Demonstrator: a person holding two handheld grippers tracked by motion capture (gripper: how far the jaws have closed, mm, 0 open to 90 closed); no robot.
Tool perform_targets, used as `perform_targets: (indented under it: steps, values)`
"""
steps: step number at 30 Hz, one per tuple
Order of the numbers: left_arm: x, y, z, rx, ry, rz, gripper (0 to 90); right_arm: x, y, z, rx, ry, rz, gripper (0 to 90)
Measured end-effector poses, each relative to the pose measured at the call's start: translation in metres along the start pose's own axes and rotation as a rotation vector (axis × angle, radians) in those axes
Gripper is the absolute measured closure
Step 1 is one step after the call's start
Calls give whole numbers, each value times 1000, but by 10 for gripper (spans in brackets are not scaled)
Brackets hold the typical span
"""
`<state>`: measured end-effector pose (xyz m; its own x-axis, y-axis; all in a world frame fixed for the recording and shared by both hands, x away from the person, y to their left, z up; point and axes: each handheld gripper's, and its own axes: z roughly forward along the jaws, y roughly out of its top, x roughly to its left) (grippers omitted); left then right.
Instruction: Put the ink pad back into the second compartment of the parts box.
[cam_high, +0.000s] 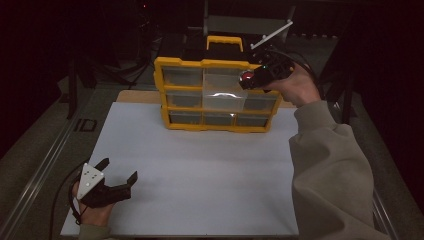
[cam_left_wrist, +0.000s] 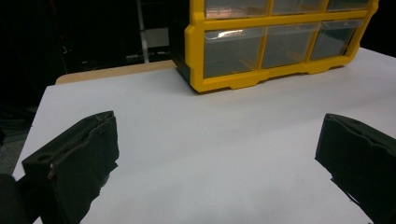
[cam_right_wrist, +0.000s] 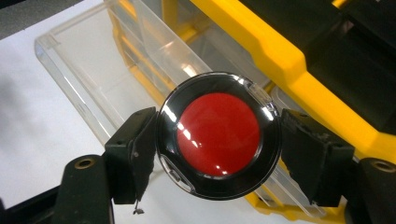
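The red button (cam_right_wrist: 218, 134) hides the open drawer (cam_right_wrist: 93, 70) behind it.

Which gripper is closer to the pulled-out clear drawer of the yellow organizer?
Right. The right gripper, holding a red button, is just above the clear drawer; the left gripper rests far away at the table's near edge.

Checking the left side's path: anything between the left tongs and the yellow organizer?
Nothing: bare white tabletop between left tongs and yellow organizer, per the left gripper view.

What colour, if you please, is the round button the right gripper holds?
Red with a black rim; the button shows best in the right gripper view.
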<state>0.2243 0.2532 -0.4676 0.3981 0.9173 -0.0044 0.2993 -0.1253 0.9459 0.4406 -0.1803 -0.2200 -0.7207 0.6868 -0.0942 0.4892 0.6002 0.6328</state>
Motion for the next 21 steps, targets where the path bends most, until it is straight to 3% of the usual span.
perform_targets:
  steps: [21]
  values:
    - [0,0,0,3,1,3,1,20,14,10,-28,37,-31,295]
